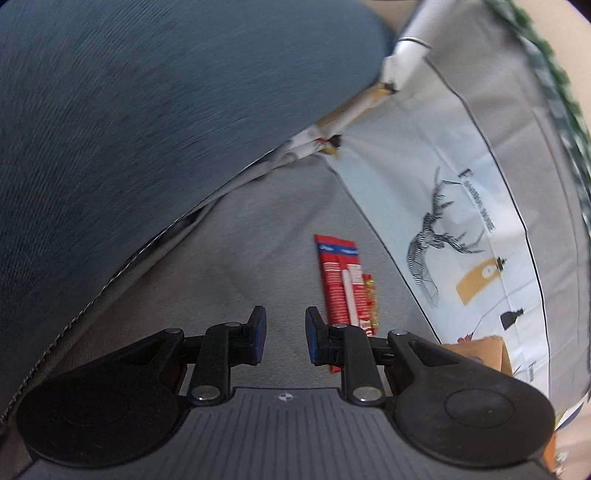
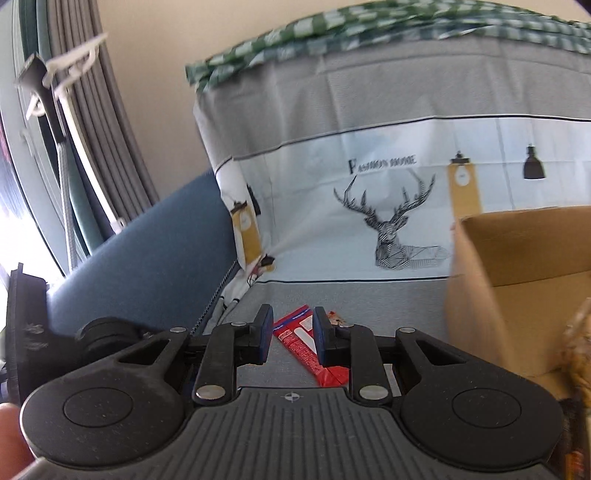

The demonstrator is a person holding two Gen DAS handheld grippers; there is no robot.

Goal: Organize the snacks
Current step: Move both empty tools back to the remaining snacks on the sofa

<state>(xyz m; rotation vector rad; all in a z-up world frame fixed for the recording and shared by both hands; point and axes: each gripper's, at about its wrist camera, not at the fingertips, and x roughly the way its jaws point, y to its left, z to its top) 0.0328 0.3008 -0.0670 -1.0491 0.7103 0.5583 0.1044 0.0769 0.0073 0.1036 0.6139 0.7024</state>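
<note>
A red snack packet with a blue band and white label lies flat on the grey sofa seat, with a smaller yellow-red packet against its right side. My left gripper is open and empty, just left of the packet's near end. In the right wrist view the same red packet lies just beyond my right gripper, which is open and empty, its right finger over the packet's edge. A brown cardboard box stands on the seat to the right.
A grey cover with a deer print drapes the sofa back. A blue cushion or armrest rises on the left. A green checked cloth lies on top. A crinkly snack bag shows at the right edge. Curtains hang left.
</note>
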